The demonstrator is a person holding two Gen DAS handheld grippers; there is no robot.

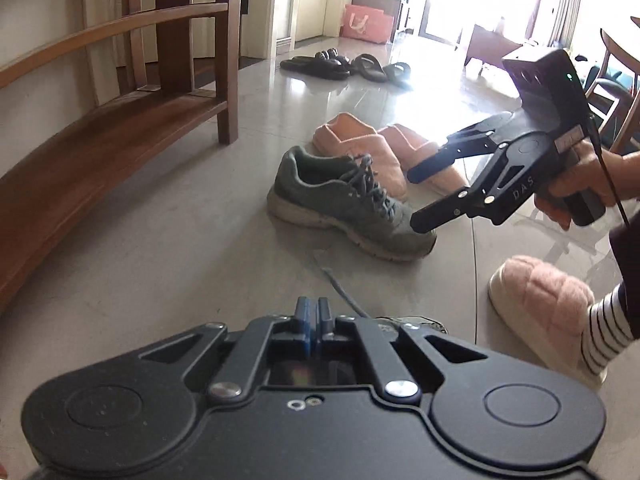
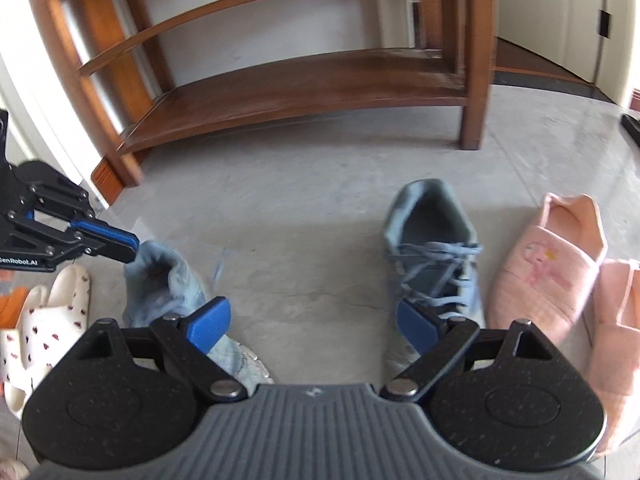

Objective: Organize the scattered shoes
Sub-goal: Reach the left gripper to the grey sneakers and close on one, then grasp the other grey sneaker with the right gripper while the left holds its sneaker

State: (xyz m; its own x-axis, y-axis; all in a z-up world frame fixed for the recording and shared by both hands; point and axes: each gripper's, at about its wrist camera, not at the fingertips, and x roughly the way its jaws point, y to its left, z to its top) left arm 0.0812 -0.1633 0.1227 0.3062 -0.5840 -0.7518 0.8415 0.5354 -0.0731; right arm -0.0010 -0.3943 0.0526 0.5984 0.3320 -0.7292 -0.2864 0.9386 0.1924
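My left gripper (image 1: 312, 308) is shut, and the right wrist view shows its blue fingertips (image 2: 130, 245) pinching the collar of a grey-blue sneaker (image 2: 172, 284) that hangs lifted off the floor. In the left wrist view that shoe is mostly hidden under the gripper; only its lace (image 1: 342, 290) dangles out. The matching sneaker (image 1: 340, 200) (image 2: 436, 256) stands on the floor. My right gripper (image 2: 314, 324) (image 1: 418, 200) is open and empty, hovering over that sneaker's toe. The wooden shoe rack (image 2: 300, 80) (image 1: 100, 140) stands beyond, its shelves bare.
Two pink slippers (image 2: 548, 260) (image 1: 360, 148) lie beside the floor sneaker. White slippers with red dots (image 2: 52, 312) lie at the left. Black sandals (image 1: 320, 64) lie further back. A person's foot in a fluffy pink slipper (image 1: 548, 308) stands close on the right.
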